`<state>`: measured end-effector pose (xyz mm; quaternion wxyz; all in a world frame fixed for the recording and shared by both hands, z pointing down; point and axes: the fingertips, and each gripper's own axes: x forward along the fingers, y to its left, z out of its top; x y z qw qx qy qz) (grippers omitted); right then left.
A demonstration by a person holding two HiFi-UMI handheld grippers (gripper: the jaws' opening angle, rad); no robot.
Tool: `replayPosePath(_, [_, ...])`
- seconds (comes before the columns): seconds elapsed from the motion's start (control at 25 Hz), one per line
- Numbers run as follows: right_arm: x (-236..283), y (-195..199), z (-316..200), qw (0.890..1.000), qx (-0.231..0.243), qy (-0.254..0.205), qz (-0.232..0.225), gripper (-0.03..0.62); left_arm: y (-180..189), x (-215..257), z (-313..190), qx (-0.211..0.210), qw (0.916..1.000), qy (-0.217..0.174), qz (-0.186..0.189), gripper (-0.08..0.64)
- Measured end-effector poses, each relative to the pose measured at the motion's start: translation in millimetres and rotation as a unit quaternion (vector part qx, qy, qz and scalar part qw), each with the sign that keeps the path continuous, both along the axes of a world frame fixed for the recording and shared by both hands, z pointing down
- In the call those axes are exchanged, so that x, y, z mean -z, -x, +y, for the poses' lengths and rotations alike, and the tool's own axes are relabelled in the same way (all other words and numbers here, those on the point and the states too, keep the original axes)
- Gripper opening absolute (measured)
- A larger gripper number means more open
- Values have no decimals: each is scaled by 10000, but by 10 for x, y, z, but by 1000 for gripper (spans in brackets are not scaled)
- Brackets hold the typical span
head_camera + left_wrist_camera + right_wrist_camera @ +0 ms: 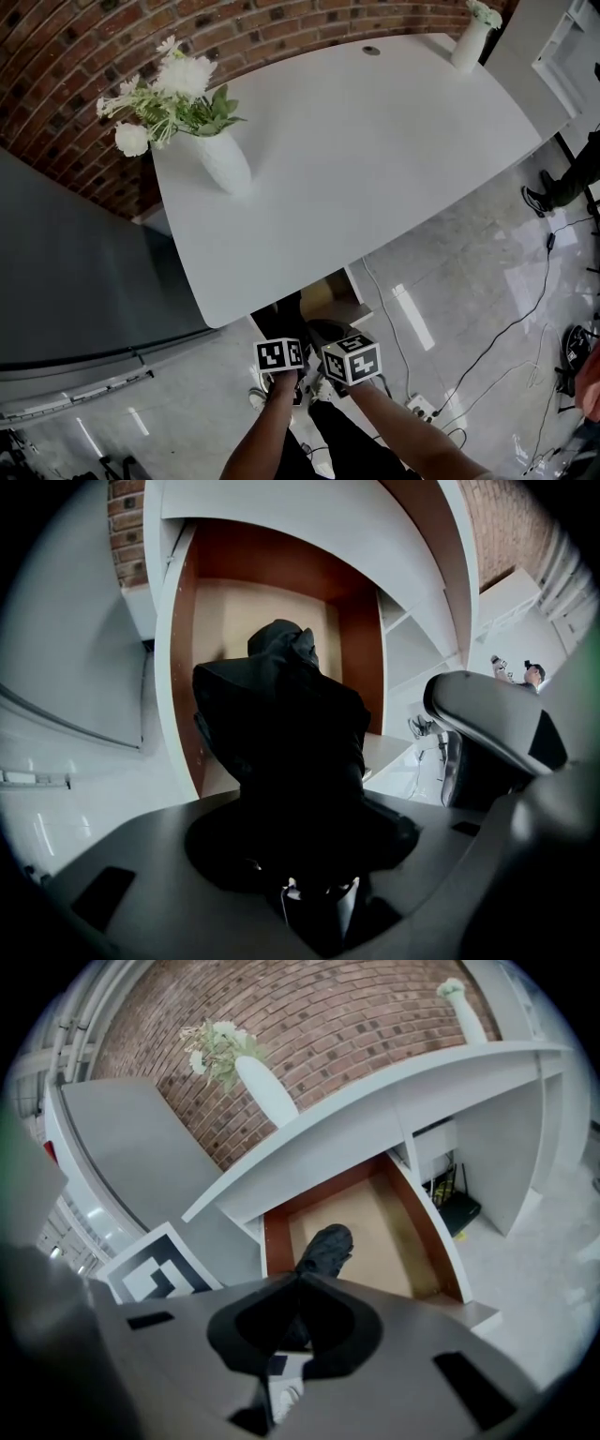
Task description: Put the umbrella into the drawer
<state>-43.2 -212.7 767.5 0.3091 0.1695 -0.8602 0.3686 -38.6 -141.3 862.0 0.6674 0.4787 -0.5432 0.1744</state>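
My left hand-held gripper is clamped on the umbrella, a black folded bundle of crumpled cloth that fills the gap between the jaws. Its long axis runs away from me along the jaws, with the far end pointing down at the open drawer. My right hand-held gripper, just beside it, has its jaws together, and I can make out nothing between them. Its view shows the drawer's tan floor under the table. The head view hides most of that beneath the tabletop and shows the vase on top.
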Motion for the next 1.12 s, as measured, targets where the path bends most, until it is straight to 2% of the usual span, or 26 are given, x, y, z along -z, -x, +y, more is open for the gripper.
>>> replayPosePath(0.32, [-76, -152, 2, 9999, -117, 112, 59, 23, -28, -22, -9, -48, 9999, 98, 36, 227])
replayPosePath(0.56, [-59, -151, 10, 9988, -288, 381, -55, 23, -25, -28, -12, -88, 9999, 66, 100, 230])
replayPosePath(0.76, [-42, -139, 12, 9986, -317, 407, -87, 23, 6, -31, 3, -75, 10000, -23, -56, 256])
replayPosePath(1.12, [-49, -153, 22, 9986, -324, 425, -56, 24, -11, 11, 18, 35, 9999, -95, -41, 261])
